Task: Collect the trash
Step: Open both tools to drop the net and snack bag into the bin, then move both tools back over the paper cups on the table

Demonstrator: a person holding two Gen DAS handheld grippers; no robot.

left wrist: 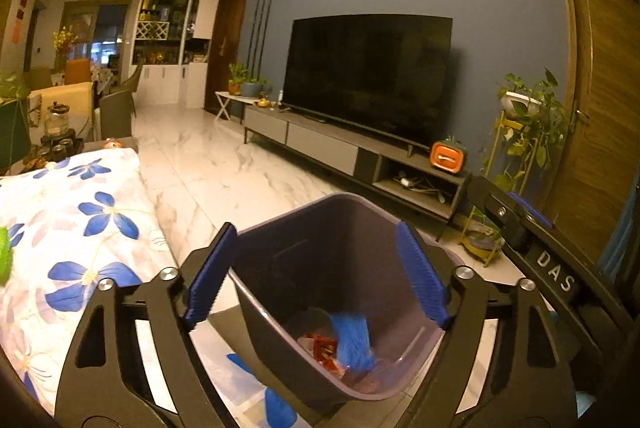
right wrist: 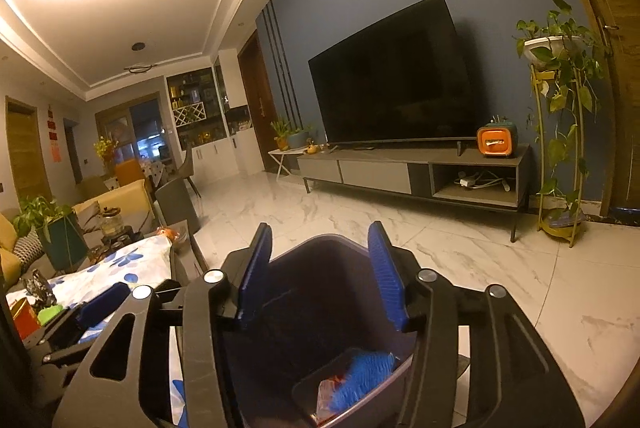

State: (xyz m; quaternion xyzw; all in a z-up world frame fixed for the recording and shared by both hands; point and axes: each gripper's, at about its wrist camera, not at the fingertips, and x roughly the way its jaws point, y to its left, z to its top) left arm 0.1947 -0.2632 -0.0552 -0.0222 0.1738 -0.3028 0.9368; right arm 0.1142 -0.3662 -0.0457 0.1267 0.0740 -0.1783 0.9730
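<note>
Both our grippers, left [left wrist: 316,276] and right [right wrist: 320,276], hang wide open, gripping nothing, over the grey bin [left wrist: 340,292] on the floor; inside it sit blue scrap [left wrist: 352,342] and red wrapper [left wrist: 324,348].

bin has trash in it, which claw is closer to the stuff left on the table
Left. The left claw is open beside the floral table, where a green item lies. The right claw, also open, hangs over the bin.
</note>
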